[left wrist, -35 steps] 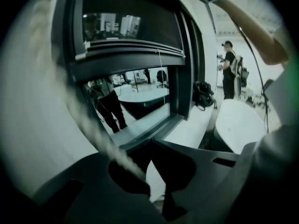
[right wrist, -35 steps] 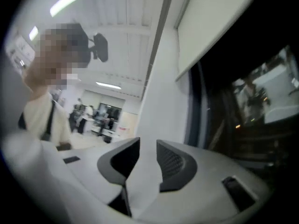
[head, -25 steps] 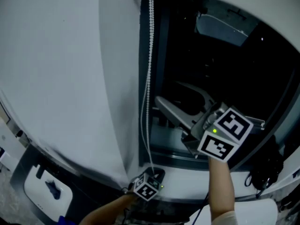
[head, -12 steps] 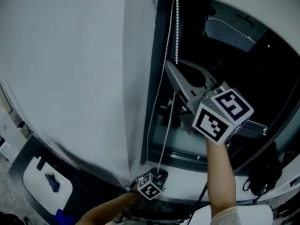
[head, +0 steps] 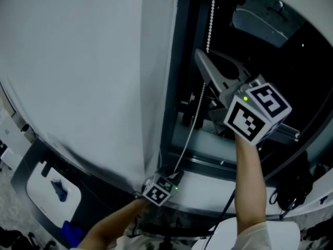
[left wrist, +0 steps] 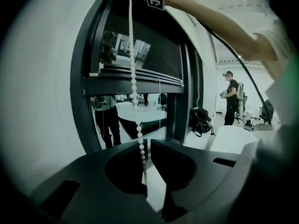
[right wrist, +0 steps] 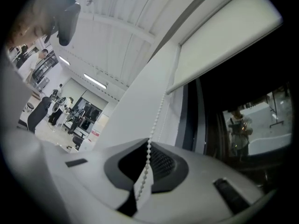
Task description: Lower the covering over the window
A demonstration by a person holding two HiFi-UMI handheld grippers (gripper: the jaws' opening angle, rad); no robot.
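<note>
1. The right gripper (head: 204, 57) is raised in front of the dark window (head: 291, 77) and points up along the bead chain (head: 210, 20). Its jaws have just been closing and now pinch the chain, which runs down between them in the right gripper view. Judging by the task, this high hold is taken to leave a long pull below it
2. The left gripper (head: 174, 176) sits low by the sill (head: 218, 187), its jaws narrowed onto the chain, which its own view shows rising from between them. This low hold seems meant to keep the chain taut so that it does not swing away while the upper gripper takes its grip
3. The roller blind (right wrist: 224, 36) is high. Its bottom edge lies near the top of the opening and most of the window below is uncovered, so the lowering looks barely begun
4. Both grippers on the chain suggest a hand-over-hand pull, though these views do not show which side of the loop lowers the blind
</note>
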